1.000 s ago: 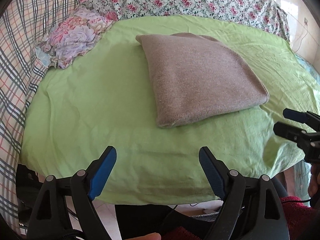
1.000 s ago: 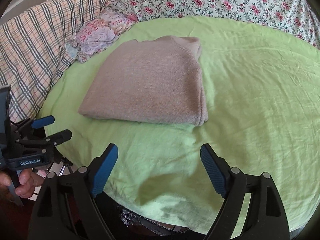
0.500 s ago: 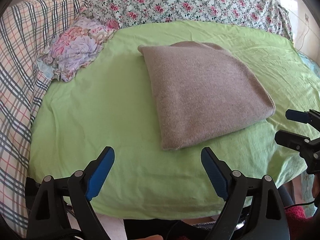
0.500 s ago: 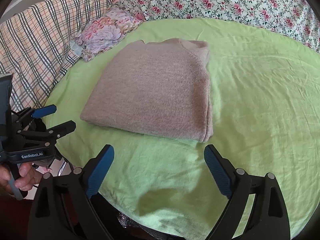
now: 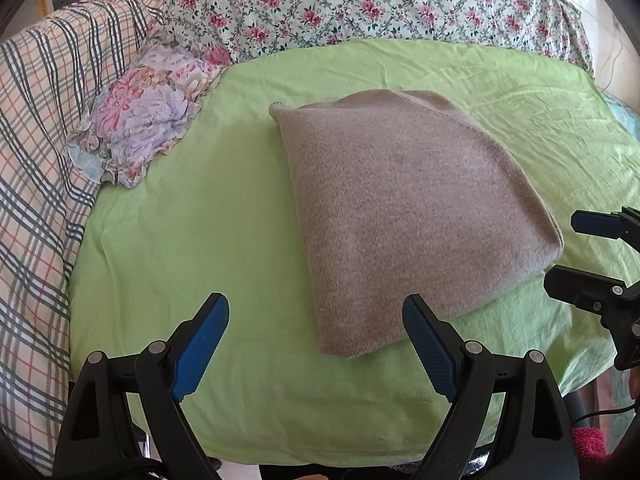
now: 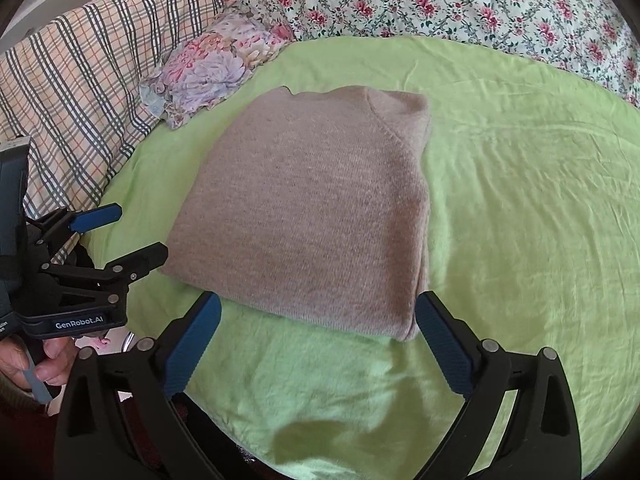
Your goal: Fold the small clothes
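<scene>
A beige knit sweater [image 5: 404,216] [image 6: 316,208] lies folded into a flat rectangle on the green sheet [image 5: 192,240] [image 6: 520,200]. My left gripper [image 5: 316,308] hovers open over the sheet near the sweater's near left corner, with nothing between its blue pads. My right gripper [image 6: 318,306] stands just short of the sweater's near edge; its jaws are opening and nothing is between them. Each gripper also shows from the side in the other view: the right gripper [image 5: 580,248] at the right edge, the left gripper [image 6: 120,232] at the left edge, held by a hand [image 6: 44,364].
A small floral cushion [image 5: 148,128] [image 6: 212,64] lies at the sheet's far left. A plaid blanket [image 5: 36,140] [image 6: 80,72] covers the left side, a floral bedspread [image 5: 360,4] [image 6: 460,4] the back. The sheet's near edge drops off below both grippers.
Both grippers have moved toward the sweater, which now sits lower and larger in both views. The right gripper's jaws have spread wider.
</scene>
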Demonstrator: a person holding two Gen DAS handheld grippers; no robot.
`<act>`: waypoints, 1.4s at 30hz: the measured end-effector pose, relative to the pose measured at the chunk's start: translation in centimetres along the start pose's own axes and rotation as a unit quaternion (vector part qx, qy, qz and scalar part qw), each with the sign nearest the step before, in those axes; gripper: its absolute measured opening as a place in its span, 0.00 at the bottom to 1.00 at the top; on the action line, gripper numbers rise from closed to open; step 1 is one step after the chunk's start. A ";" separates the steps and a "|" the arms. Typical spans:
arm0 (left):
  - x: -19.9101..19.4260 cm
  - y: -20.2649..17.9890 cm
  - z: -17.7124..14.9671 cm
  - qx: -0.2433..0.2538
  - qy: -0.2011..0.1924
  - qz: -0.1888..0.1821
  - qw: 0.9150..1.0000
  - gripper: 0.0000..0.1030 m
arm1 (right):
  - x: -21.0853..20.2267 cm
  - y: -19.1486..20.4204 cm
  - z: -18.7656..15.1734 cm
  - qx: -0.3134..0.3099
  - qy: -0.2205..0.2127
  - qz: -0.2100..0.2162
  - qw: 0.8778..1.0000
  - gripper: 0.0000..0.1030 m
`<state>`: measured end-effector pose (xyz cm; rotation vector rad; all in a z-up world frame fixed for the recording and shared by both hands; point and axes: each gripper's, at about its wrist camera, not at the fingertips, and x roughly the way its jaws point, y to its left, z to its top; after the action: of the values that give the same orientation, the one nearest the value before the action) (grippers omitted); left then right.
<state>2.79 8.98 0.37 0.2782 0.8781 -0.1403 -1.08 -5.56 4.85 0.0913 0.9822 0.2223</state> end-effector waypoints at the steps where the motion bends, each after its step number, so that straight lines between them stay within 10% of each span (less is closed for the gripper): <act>1: 0.2 0.2 0.2 0.001 0.001 0.000 1.000 0.87 | 0.1 0.0 0.3 -0.002 0.002 0.000 1.000 0.95; 42: 0.8 0.3 2.4 0.010 0.018 -0.012 1.000 0.87 | 2.2 -0.4 3.4 -0.015 0.051 0.025 0.998 0.96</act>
<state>5.14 8.59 1.21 0.2897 0.9165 -0.1677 2.93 -5.37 4.89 0.0782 1.0786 0.2906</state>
